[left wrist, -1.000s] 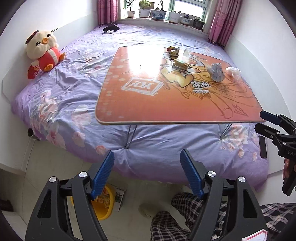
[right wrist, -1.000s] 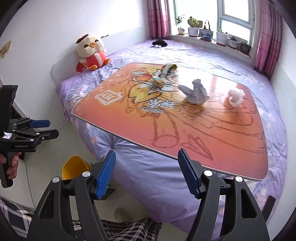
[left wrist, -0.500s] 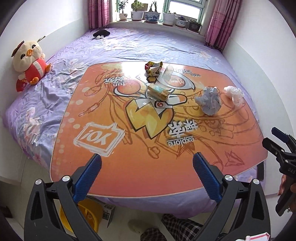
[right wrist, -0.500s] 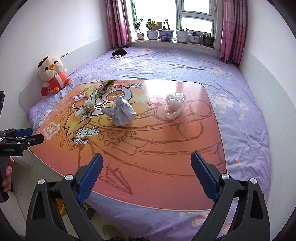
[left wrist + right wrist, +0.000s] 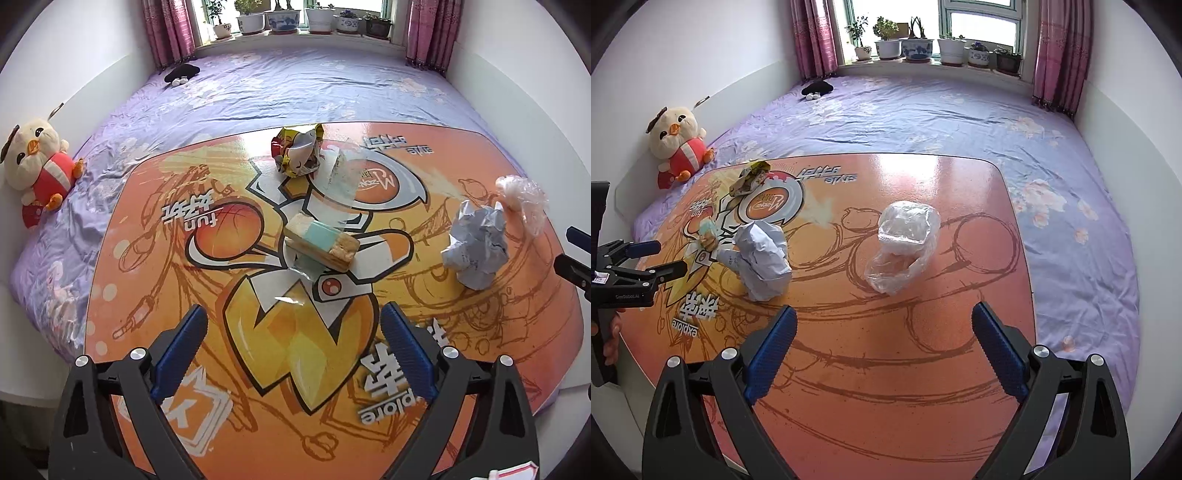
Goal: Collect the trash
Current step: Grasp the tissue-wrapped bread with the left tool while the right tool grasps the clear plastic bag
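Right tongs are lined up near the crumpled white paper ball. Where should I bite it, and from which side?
Grip the crumpled paper ball across its wide lower body, coming down from the near table edge. It stands taller than wide with a narrower top, so a low bite probably holds best. The right tongs are open and empty. Approach from its right, clear of the plastic bag.
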Demonstrator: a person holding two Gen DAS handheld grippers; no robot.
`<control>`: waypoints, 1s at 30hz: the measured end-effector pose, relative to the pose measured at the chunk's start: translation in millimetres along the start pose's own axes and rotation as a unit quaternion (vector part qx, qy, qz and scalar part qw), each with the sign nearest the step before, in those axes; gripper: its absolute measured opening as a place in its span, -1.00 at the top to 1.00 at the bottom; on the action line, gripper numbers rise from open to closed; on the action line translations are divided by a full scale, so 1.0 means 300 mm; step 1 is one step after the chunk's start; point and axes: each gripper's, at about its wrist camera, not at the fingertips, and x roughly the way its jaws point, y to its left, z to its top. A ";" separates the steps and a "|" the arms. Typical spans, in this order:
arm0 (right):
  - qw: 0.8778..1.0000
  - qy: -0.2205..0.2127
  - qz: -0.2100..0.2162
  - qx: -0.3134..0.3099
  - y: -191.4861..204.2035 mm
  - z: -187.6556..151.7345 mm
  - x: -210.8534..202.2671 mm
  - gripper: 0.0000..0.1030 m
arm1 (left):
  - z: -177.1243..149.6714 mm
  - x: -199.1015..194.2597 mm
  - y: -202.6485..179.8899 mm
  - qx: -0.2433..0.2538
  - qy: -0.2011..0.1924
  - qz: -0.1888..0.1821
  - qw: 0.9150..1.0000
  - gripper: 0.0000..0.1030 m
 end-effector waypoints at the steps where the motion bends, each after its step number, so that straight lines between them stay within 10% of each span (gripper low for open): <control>1: 1.000 0.002 0.002 0.002 -0.008 0.006 0.010 -0.85 | 0.014 0.014 -0.002 0.001 0.003 -0.001 1.000 -0.81; 30: 0.998 0.012 -0.042 0.037 -0.051 0.125 0.207 -0.85 | 0.165 0.147 -0.008 -0.014 -0.005 -0.020 1.000 -0.72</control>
